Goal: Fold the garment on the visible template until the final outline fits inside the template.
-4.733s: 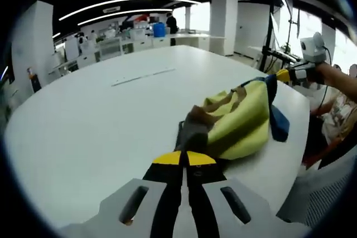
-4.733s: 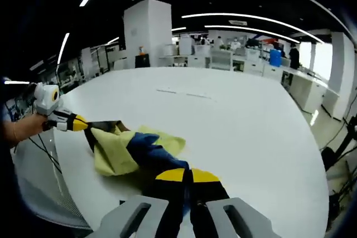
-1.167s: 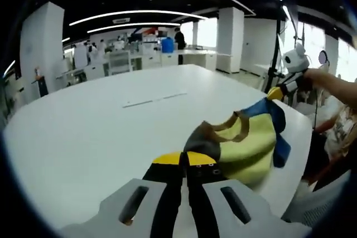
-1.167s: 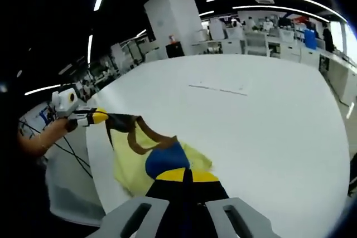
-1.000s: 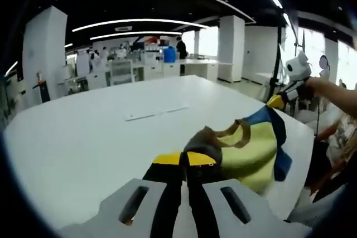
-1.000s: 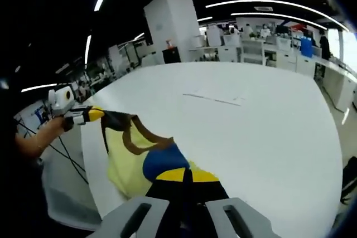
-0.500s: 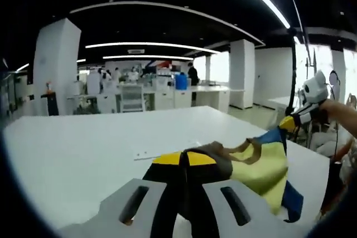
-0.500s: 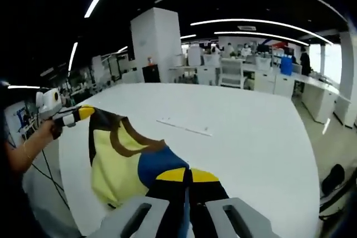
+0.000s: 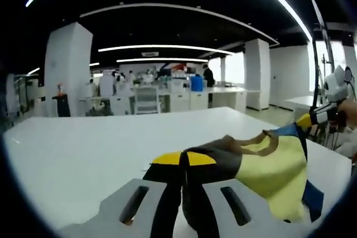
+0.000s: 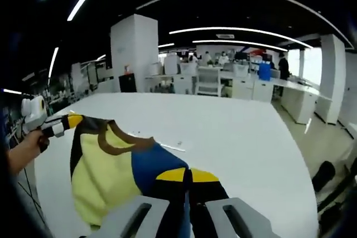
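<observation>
Both grippers are clamped on the garment and hold it stretched between them above the white table. Left gripper: jaws closed on the dark corner. Right gripper: jaws closed on the blue part. The cloth is yellow with brown trim around the neck opening and hangs in a loose sheet. In the right gripper view a thin strip lies on the tabletop just beyond the cloth.
</observation>
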### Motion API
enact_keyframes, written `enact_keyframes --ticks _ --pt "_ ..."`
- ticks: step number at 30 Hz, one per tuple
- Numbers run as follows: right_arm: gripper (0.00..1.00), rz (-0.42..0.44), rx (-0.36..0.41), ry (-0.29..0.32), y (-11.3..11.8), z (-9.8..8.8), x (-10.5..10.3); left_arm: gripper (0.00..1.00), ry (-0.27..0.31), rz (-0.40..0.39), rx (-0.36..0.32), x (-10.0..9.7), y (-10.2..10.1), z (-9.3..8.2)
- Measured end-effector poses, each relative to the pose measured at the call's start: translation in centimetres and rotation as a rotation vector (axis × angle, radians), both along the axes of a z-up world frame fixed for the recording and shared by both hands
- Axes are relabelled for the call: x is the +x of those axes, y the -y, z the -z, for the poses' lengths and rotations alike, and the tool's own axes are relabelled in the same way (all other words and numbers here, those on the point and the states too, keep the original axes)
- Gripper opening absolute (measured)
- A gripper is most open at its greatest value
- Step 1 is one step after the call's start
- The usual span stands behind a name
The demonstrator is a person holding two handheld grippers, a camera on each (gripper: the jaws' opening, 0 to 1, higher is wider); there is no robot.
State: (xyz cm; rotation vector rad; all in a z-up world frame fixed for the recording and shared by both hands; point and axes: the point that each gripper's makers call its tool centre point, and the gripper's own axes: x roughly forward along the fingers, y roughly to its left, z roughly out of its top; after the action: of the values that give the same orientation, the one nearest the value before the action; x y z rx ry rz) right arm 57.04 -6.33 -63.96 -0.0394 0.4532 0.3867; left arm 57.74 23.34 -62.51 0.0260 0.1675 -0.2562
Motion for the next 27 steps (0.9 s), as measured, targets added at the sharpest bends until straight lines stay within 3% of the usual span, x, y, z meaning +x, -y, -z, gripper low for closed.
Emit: enact_keyframes --ticks 3,8,12,14,15,16,17,20,27 --pt "0.0 0.016 0.007 -0.003 -0.3 0.9 1.6 0.0 -0.009 -0.014 0.068 1.1 -0.6 1.2" --pt "0.0 0.043 -0.024 -0.021 -0.3 3.2 4.1 0.0 -0.04 -0.004 0.06 3.0 -0.6 3.3" --pt "0.0 0.071 0.003 -0.067 -0.2 5.9 6.1 0.0 -0.087 -0.002 0.078 4.5 -0.7 6.0" --pt "0.0 0.062 0.011 -0.085 -0.6 7.2 6.6 0.0 -0.131 -0.024 -0.018 5.0 -0.7 7.2" --pt "0.0 0.068 0.021 -0.091 -0.8 7.6 6.8 0.0 -0.131 -0.02 -0.005 5.3 -0.9 7.5" --pt "0.0 0.068 0.021 -0.093 -0.8 7.8 6.9 0.0 -0.138 -0.019 0.07 5.6 -1.3 8.2" --pt "0.0 0.067 0.015 -0.102 -0.9 8.5 7.2 0.0 -0.152 -0.021 0.101 5.7 -1.4 8.8" --pt "0.0 0.074 0.01 -0.122 -0.9 9.7 7.7 0.0 -0.174 -0.015 0.062 6.2 -1.1 10.1" --pt "0.0 0.096 0.021 -0.182 -0.8 12.4 8.8 0.0 -0.212 -0.001 0.1 6.6 -1.2 12.1"
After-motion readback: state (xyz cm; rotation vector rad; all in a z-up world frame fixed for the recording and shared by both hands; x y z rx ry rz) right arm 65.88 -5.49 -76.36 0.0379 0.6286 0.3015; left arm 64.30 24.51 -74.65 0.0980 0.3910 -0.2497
